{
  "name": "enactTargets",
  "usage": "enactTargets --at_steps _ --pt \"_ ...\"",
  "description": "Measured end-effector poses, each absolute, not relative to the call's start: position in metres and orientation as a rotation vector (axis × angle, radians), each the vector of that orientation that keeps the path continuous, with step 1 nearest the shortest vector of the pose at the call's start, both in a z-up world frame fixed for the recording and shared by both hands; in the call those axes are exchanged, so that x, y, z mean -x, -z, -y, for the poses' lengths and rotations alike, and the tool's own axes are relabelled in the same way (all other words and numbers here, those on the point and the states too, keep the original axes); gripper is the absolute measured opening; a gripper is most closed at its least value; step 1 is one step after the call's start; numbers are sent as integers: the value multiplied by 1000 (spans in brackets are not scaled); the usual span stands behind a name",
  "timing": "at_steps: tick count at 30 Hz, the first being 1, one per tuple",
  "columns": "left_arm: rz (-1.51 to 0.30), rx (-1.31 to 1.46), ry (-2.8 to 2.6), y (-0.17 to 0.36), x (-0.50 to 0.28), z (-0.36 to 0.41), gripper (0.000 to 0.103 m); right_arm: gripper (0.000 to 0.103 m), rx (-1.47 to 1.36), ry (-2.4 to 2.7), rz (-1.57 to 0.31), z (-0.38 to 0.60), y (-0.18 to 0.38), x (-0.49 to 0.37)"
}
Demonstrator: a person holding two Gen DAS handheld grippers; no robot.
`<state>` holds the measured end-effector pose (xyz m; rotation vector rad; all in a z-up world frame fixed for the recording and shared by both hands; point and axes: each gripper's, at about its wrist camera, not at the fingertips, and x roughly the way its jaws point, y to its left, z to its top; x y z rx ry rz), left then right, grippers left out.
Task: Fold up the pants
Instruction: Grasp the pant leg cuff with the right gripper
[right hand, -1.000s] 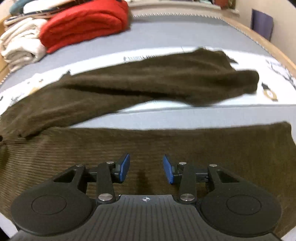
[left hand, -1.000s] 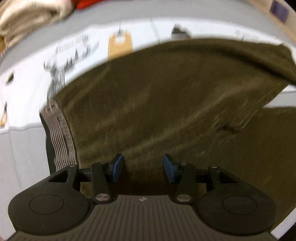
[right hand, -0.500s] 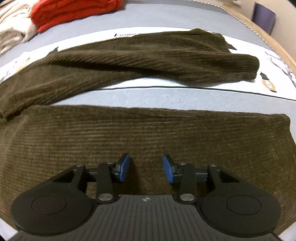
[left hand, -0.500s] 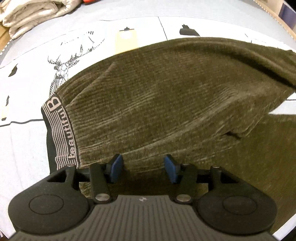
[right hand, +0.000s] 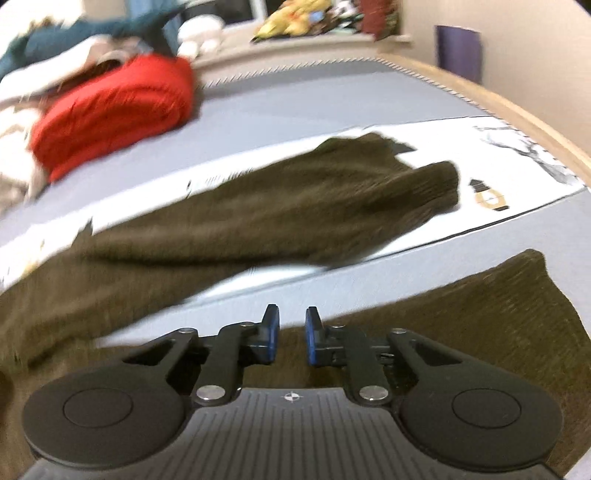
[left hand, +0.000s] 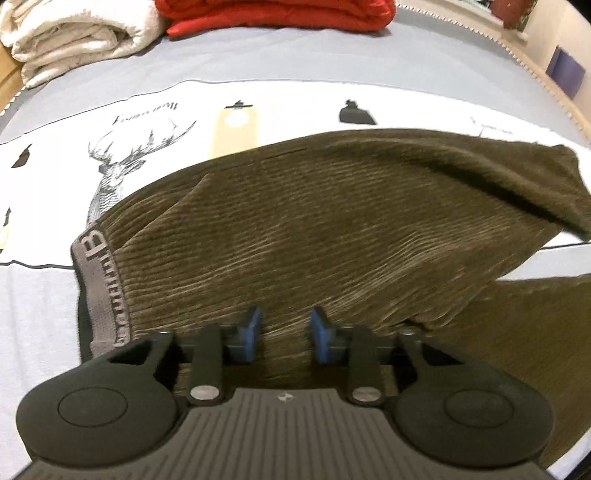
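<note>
pants (left hand: 314, 236) spread flat along the bed's near edge so my left gripper (left hand: 284, 334) and right gripper (right hand: 291, 332), both parted and empty, can pinch their near hem.

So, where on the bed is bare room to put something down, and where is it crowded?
A grey strip lies free between the red bundle and the far edge of the brown pants. A narrow wedge between the two pant legs is bare too. Left of the waistband, the printed sheet is free. The far left corner is crowded with the white blanket.
</note>
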<state>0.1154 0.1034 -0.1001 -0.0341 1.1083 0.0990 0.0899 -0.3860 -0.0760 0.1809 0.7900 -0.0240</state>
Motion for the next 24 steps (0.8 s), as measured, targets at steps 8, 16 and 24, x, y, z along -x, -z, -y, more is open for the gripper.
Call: enactTargets --at_steps 8,16,24 --pt "-1042 44 13 86 -119 -73 22 16 -509 190 -666 449 75 -108" --pt "-973 68 123 84 -128 -40 22 19 -817 344 -622 515 116 -140" --pt "-923 10 258 93 -138 5 24 36 -984 299 -682 537 165 -183"
